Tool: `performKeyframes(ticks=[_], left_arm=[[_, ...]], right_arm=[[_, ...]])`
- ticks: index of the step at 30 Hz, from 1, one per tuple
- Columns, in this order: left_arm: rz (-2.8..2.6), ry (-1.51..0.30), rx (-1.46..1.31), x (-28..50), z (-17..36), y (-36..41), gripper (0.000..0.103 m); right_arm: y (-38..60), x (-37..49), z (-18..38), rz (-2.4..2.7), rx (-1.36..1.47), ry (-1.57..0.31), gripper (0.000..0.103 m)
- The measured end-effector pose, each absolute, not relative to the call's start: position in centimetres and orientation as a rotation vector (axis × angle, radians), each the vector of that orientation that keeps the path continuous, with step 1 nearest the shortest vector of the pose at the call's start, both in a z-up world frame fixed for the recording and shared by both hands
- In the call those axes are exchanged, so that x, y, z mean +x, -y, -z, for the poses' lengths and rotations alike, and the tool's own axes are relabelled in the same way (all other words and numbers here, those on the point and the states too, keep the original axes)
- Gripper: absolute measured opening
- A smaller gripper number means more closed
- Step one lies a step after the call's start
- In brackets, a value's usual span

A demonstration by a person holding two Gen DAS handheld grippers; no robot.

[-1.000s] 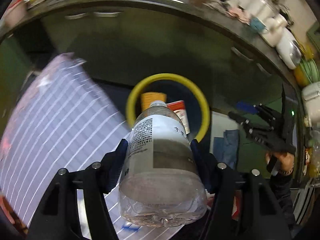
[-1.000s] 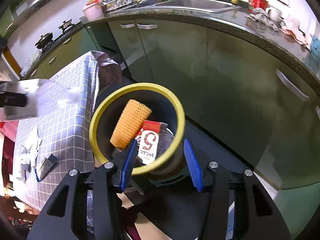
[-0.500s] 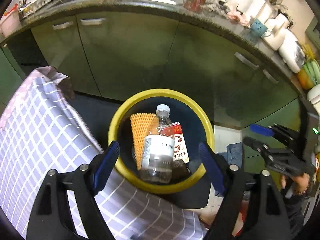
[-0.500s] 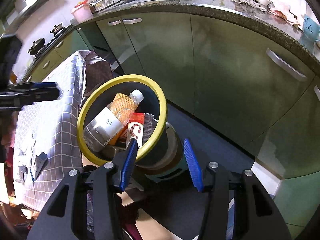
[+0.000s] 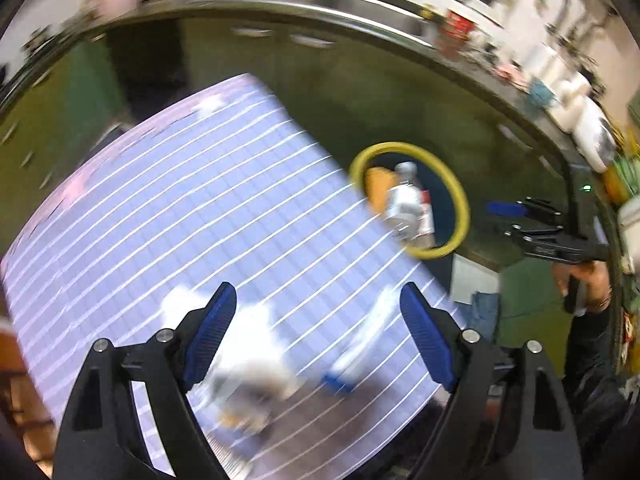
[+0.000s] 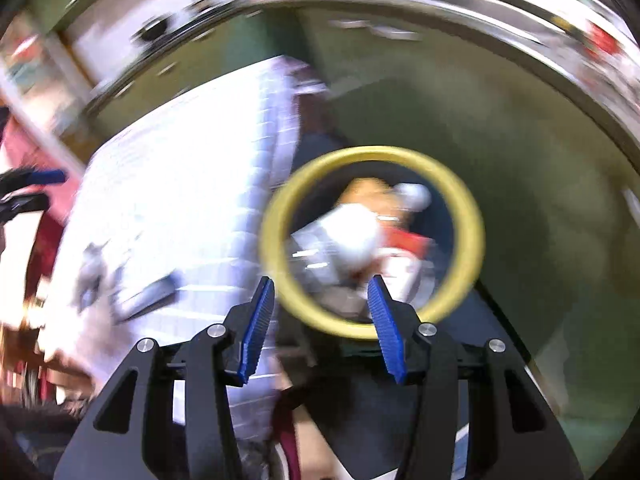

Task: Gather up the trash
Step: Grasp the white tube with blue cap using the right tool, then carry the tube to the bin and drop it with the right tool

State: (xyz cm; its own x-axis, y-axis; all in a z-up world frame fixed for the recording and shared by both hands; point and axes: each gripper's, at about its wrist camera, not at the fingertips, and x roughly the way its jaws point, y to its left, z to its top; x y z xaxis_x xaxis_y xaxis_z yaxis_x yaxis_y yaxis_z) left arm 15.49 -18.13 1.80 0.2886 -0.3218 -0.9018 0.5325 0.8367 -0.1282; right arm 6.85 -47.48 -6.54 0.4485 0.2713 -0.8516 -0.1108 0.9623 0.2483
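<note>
My left gripper (image 5: 318,292) hangs over the checked tablecloth (image 5: 180,208), its jaws opening with nothing between them. Below it lie blurred white crumpled paper (image 5: 256,344) and a white-and-blue wrapper (image 5: 360,352). The yellow-rimmed bin (image 5: 460,204) stands past the table's right edge. Inside it a clear plastic bottle (image 5: 404,204) rests on an orange net and a red packet. My right gripper (image 6: 320,292) is open and empty just in front of the bin's rim (image 6: 372,153), with the bottle (image 6: 352,236) lying inside. It also shows at the right as the right gripper (image 5: 516,220).
Green kitchen cabinets (image 5: 360,92) and a cluttered worktop (image 5: 460,28) curve behind the bin. Paper scraps (image 6: 140,292) lie on the table (image 6: 180,168) at the left, where the left gripper (image 6: 28,188) shows. A person's hand and dark sleeve (image 5: 588,292) hold the right gripper.
The left gripper opened and dropped the bottle into the bin, then swung back left over the table's scraps. The right gripper shifted slightly; both views are now motion-blurred.
</note>
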Motion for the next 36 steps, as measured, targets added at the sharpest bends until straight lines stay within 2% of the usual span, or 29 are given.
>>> performKeyframes(ticks=[4, 7, 8, 16, 21, 23, 25, 27, 29, 36], left_arm=[[0.513, -1.169, 0.125, 14.2, -1.2, 12.0, 0.080], [0.490, -1.176, 0.082, 13.0, -0.6, 9.4, 0.080], [0.485, -1.181, 0.068, 12.7, -0.4, 8.5, 0.080], [0.462, -1.188, 0.000, 10.0, 0.3, 4.6, 0.080], [0.446, -1.201, -0.040, 9.0, 0.8, 2.8, 0.080], [0.440, -1.202, -0.054, 8.9, 1.0, 2.3, 0.080], [0.437, -1.201, -0.064, 8.9, 1.0, 1.9, 0.080], [0.439, -1.202, -0.069, 9.0, 1.0, 1.7, 0.080], [0.444, -1.202, -0.069, 9.2, 1.1, 1.7, 0.080], [0.472, -1.208, -0.062, 9.5, 1.4, 2.4, 0.080]], right_arm=[[38.9, 7.5, 6.5, -0.520, -0.036, -1.122, 0.054], [32.8, 6.3, 6.6, -0.686, -0.350, -1.072, 0.068], [31.5, 6.1, 6.8, -0.723, -0.420, -1.073, 0.069], [25.4, 7.4, 10.0, -0.848, -0.773, -1.126, 0.069], [24.7, 8.6, 11.4, -0.910, -0.810, -1.190, 0.069], [24.7, 9.0, 11.9, -0.941, -0.795, -1.233, 0.059], [25.0, 9.2, 12.2, -0.954, -0.778, -1.264, 0.054], [25.4, 9.4, 12.2, -0.943, -0.758, -1.268, 0.042], [26.3, 9.6, 12.0, -0.938, -0.709, -1.280, 0.026], [30.4, 6.8, 10.8, -0.909, -0.579, -1.266, 0.018]])
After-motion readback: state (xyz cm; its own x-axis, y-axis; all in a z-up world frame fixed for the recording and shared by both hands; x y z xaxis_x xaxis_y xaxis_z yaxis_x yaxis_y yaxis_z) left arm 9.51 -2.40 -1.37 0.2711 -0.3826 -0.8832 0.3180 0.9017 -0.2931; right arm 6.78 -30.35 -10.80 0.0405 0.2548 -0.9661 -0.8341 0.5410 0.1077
